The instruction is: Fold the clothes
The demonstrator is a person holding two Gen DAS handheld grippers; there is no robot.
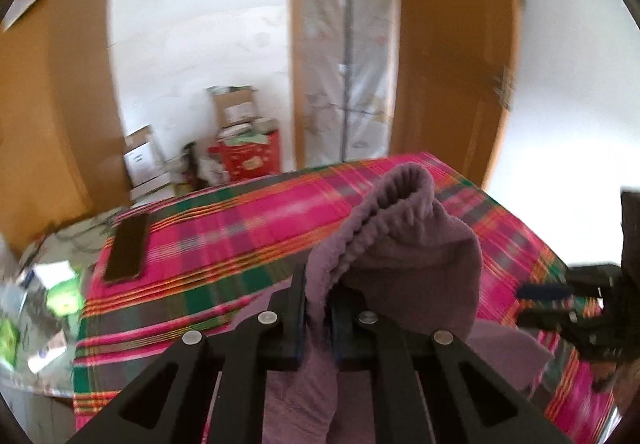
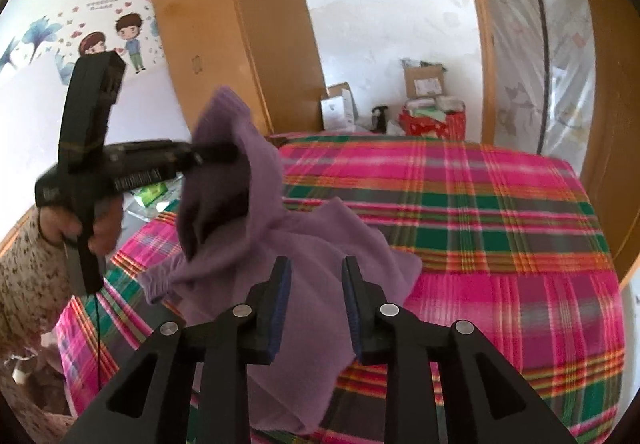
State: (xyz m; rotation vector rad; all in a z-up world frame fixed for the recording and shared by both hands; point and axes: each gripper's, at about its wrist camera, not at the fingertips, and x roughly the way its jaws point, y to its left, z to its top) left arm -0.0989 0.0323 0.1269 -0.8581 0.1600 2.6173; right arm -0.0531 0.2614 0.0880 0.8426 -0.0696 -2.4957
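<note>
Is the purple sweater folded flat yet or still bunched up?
Bunched up. The purple sweater lies crumpled on the plaid blanket, one part lifted in the left gripper.

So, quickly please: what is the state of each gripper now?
Left gripper: closed on the purple knitted garment, lifting part of it off the pink plaid bedcover.
Right gripper: open, garment lying between its fingers, not pinched.
</note>
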